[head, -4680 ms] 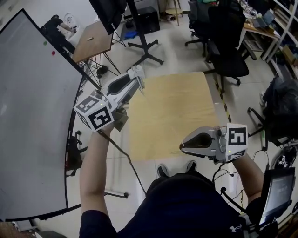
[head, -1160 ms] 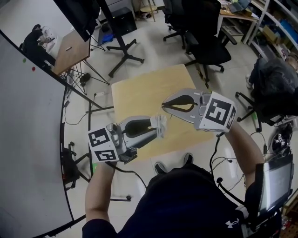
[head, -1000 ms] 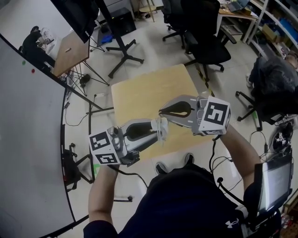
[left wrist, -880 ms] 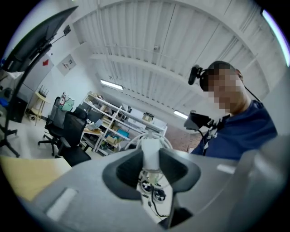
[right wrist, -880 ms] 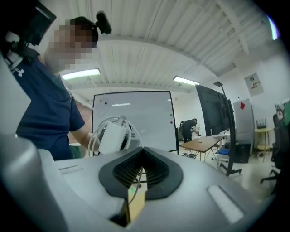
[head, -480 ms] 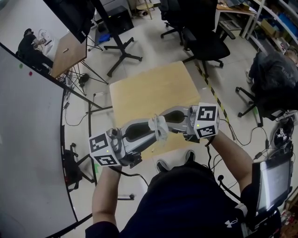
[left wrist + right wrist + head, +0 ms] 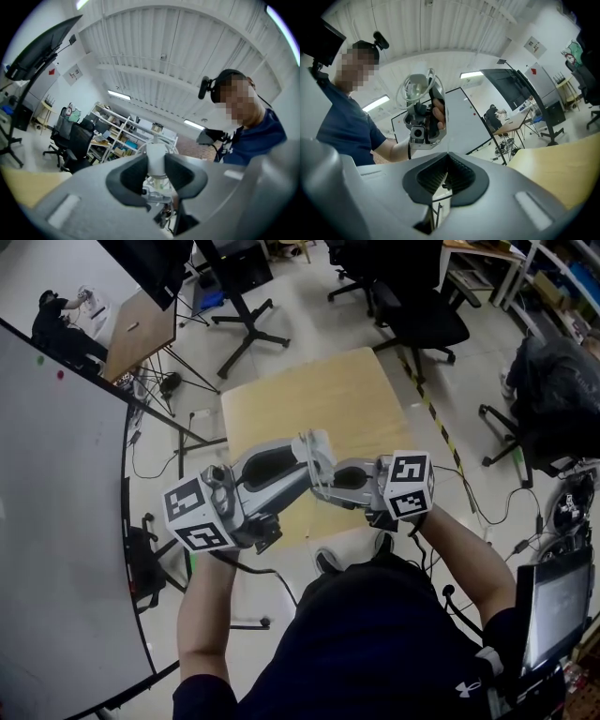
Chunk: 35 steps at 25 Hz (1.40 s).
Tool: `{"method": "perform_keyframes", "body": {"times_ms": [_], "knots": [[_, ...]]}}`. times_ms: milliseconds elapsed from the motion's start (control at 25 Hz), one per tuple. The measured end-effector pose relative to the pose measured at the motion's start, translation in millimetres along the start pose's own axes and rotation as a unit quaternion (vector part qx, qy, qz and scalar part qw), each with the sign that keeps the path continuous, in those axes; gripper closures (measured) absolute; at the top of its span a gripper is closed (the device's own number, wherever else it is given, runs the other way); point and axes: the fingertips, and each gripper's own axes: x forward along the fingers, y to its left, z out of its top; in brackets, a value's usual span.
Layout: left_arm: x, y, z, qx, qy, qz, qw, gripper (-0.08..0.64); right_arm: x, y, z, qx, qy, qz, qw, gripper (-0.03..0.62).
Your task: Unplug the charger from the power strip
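Charger point(image 7: 316, 445) held up in left gripper point(image 7: 156, 158)
It sits pinched between the half-open fingers; right gripper point(image 7: 448, 159) fingers closed, empty

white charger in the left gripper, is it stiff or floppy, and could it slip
The white charger looks rigid and smooth-sided, so it could slip if twisted between the pads of the left gripper. Its thin cable curls in loose loops, so that part is probably floppy and light.

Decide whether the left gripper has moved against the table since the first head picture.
Yes. The left gripper, shut on the charger, was at the table's far left corner; now it points over the table's middle, nearer the person.
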Motion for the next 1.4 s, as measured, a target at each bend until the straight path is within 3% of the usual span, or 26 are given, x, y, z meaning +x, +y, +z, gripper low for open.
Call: {"method": "perform_keyframes", "body": {"times_ms": [360,800,1080,1160,1240,1400], "knots": [[-12.0,44.4,-6.1,0.06,0.037,0.114,0.991,0.442,-9.0,13.8,-12.6,0.039,-0.006,0.005,0.999,0.581],[-13.0,50.3,-1.2,0.072,0.032,0.12,0.9896,0.442,-10.2,25.0,-21.2,0.07,-0.011,0.01,0.997,0.58],[-22.1,70.4,-3.7,0.09,0.052,0.159,0.9818,0.442,-17.9,34.4,-34.0,0.096,-0.01,0.019,0.995,0.577],[-25.4,79.0,-12.2,0.1,0.076,0.174,0.9768,0.44,-22.3,42.6,-35.0,0.059,0.01,0.01,0.998,0.577],[-28.8,88.2,-27.5,0.106,0.104,0.176,0.973,0.44,-27.8,50.2,-27.8,-0.029,0.05,-0.016,0.998,0.578],[-33.5,97.5,-50.4,0.076,0.128,0.169,0.9743,0.44,-31.5,66.1,13.3,-0.185,0.115,-0.045,0.975,0.581]]}}
